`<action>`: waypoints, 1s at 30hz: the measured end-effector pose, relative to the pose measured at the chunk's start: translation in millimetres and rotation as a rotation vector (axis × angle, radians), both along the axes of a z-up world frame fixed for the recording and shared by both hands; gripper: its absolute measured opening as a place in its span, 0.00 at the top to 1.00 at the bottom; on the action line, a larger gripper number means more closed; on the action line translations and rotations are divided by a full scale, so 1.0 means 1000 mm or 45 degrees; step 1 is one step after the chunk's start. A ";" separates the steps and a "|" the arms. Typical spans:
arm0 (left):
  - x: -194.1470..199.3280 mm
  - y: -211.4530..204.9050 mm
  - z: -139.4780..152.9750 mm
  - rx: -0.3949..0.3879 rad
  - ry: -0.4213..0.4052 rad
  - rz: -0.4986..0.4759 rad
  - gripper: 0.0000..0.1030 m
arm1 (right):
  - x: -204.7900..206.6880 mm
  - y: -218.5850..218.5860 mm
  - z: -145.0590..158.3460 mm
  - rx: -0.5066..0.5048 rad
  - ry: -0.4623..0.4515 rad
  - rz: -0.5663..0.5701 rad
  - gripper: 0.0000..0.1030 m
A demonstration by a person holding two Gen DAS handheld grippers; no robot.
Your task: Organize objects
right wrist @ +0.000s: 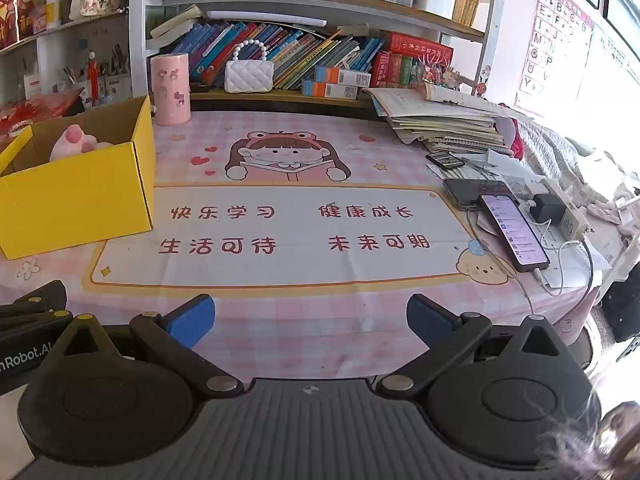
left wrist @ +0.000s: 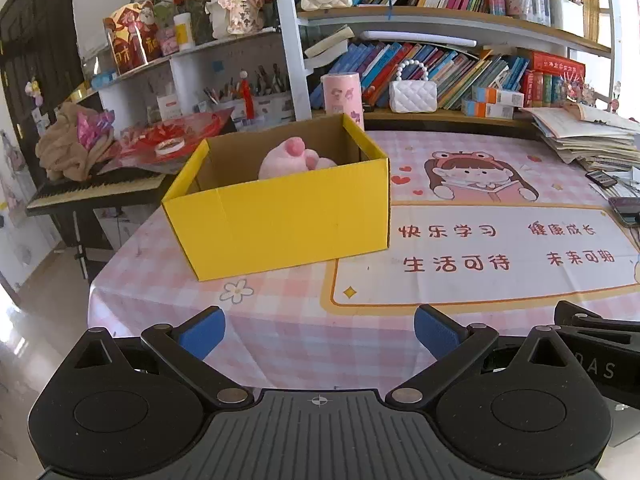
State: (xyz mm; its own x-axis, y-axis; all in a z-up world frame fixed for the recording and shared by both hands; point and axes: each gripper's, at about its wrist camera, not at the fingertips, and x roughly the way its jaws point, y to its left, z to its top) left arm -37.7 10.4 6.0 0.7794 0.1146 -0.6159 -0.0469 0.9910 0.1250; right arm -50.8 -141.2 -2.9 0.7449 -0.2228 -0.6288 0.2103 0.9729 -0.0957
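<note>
The tabletop (right wrist: 280, 312), spread with a pink checked cloth printed with a reading girl and red Chinese characters, carries everything here, and its whole middle lies bare between the clutter along its edges. The bookshelf (right wrist: 304, 44) rises along the far edge, with a white quilted handbag (right wrist: 249, 76) on its lowest board. Next in size, the yellow cardboard box (left wrist: 280, 216) sits at the near left corner of the tabletop, open at the top, its long axis running along the near edge but skewed so that one corner points toward the left camera; set there, it is likely the collecting bin, within easy reach of the left tool. A stack of workbooks (right wrist: 444, 120) fills the far right corner, and two phones (right wrist: 514, 232) lie charging by the right edge. A pink printed cylinder (right wrist: 171, 89) stands upright at the far edge, just behind the box. Inside the box rests the pink plush toy (left wrist: 294, 160), mostly hidden below the wall; it seems to lie on its back, a rounded foot with a darker pad sticking up above the rim, so its long axis cannot be told. The left gripper (left wrist: 318, 330) hovers over the near edge facing the box, blue pads spread wide, holding nothing; the right gripper (right wrist: 310, 320) hangs beside it facing the cloth's middle, likewise wide and empty. With the toy boxed, the sorting looks largely finished.
</note>
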 end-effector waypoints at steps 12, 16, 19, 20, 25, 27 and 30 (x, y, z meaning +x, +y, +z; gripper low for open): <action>0.001 0.004 -0.003 -0.024 0.023 0.009 0.01 | 0.000 0.002 0.000 -0.001 0.003 0.000 0.00; 0.002 0.005 -0.003 -0.027 0.023 0.007 0.01 | 0.000 0.002 0.000 -0.001 0.003 -0.001 0.00; 0.003 0.005 -0.003 -0.029 0.025 0.008 0.01 | 0.001 0.002 0.000 0.000 0.004 0.001 0.00; 0.003 0.005 -0.004 -0.032 0.026 0.008 0.01 | 0.001 0.002 0.000 -0.002 0.003 0.001 0.00; 0.005 0.006 -0.005 -0.034 0.031 0.013 0.01 | 0.002 0.003 0.000 -0.002 0.008 0.002 0.00; 0.006 0.007 -0.006 -0.039 0.035 0.014 0.01 | 0.002 0.003 -0.001 -0.004 0.009 0.002 0.00; 0.008 0.008 -0.006 -0.046 0.046 0.013 0.01 | 0.003 0.003 -0.001 -0.003 0.011 0.002 0.00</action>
